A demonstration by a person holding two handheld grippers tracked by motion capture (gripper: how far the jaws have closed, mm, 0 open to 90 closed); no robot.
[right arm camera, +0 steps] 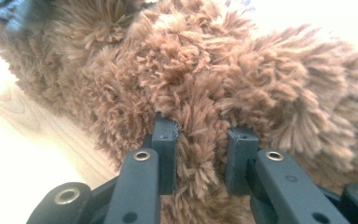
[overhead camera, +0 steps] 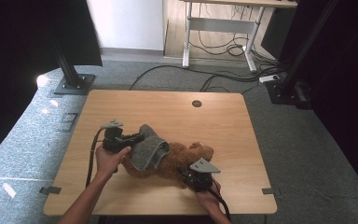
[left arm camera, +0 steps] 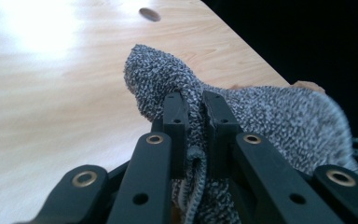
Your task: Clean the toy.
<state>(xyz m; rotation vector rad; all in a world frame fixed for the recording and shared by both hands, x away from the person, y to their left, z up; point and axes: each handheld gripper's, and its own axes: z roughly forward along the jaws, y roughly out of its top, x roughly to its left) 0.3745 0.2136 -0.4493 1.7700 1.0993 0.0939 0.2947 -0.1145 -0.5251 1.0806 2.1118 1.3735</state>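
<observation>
A brown plush bear (overhead camera: 189, 156) lies across the middle of the wooden table (overhead camera: 168, 112). A grey knitted garment (overhead camera: 150, 149) is draped over its left part. My left gripper (overhead camera: 138, 137) is shut on a fold of that grey knit (left arm camera: 270, 116), which bunches up between its jaws (left arm camera: 196, 121); a bit of brown fur (left arm camera: 307, 86) peeks out behind it. My right gripper (overhead camera: 185, 174) comes in from the front right. In the right gripper view a tuft of the bear's fur (right arm camera: 205, 70) is pinched between its jaws (right arm camera: 203, 149).
A round cable hole (overhead camera: 196, 103) sits near the table's far edge. Bare wood (overhead camera: 135, 107) lies behind the bear, and more in front at the left. Beyond the table are grey carpet, cables, a black stand base (overhead camera: 74, 85) and a desk frame (overhead camera: 219, 28).
</observation>
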